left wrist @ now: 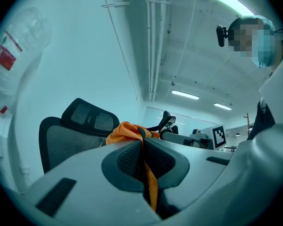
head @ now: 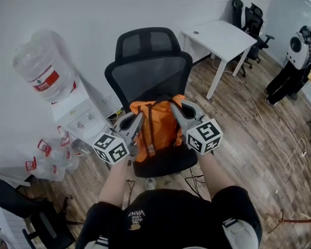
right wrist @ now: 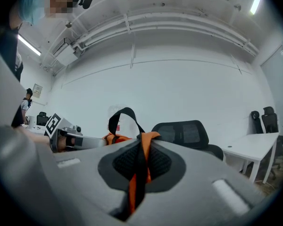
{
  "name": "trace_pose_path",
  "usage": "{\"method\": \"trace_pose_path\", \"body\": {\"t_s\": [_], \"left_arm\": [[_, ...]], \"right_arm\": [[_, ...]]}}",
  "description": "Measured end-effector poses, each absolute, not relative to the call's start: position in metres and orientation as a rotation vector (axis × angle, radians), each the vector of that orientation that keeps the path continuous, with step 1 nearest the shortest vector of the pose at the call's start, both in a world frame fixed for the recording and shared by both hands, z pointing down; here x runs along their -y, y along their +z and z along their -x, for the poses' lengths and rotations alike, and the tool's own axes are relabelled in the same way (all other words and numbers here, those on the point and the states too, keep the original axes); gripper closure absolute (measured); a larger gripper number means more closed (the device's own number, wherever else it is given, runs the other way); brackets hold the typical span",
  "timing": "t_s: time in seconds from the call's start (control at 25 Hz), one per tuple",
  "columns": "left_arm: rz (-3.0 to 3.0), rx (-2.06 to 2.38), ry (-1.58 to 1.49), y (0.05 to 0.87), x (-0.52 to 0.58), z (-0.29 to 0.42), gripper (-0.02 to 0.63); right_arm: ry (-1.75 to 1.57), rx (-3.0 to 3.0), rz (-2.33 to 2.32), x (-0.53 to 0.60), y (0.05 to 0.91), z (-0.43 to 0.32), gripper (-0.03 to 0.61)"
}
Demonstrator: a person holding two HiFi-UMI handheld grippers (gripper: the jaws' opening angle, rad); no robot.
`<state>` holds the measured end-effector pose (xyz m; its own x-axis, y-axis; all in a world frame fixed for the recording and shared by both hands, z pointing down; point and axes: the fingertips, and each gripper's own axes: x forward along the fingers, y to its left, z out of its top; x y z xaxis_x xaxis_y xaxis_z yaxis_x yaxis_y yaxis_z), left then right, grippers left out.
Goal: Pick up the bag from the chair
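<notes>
Jaws of my left gripper point(left wrist: 142, 147) are clenched on an orange strap point(left wrist: 152, 187) of the bag point(head: 156, 131). Those of my right gripper point(right wrist: 142, 149) pinch a black-and-orange strap point(right wrist: 134, 182) the same way. Between both grippers the orange bag is over the seat point(head: 168, 162) of the black mesh chair point(head: 147, 74), before its backrest. Beyond stand a water dispenser point(head: 75, 113) and a white counter point(head: 223, 35).
</notes>
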<state>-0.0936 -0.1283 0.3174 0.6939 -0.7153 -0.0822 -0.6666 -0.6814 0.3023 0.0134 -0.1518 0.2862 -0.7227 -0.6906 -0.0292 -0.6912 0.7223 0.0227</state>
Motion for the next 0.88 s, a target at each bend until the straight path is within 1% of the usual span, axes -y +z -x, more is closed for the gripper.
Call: {"method": "trace_pose_path", "body": {"t_s": [0.88], "left_arm": [[-2.699,1.094,-0.271,0.297,0.133,0.094,0.594]], "right_arm": [[0.056,-2.848,1.163,0.155,0.271,-0.014,0.575]]}}
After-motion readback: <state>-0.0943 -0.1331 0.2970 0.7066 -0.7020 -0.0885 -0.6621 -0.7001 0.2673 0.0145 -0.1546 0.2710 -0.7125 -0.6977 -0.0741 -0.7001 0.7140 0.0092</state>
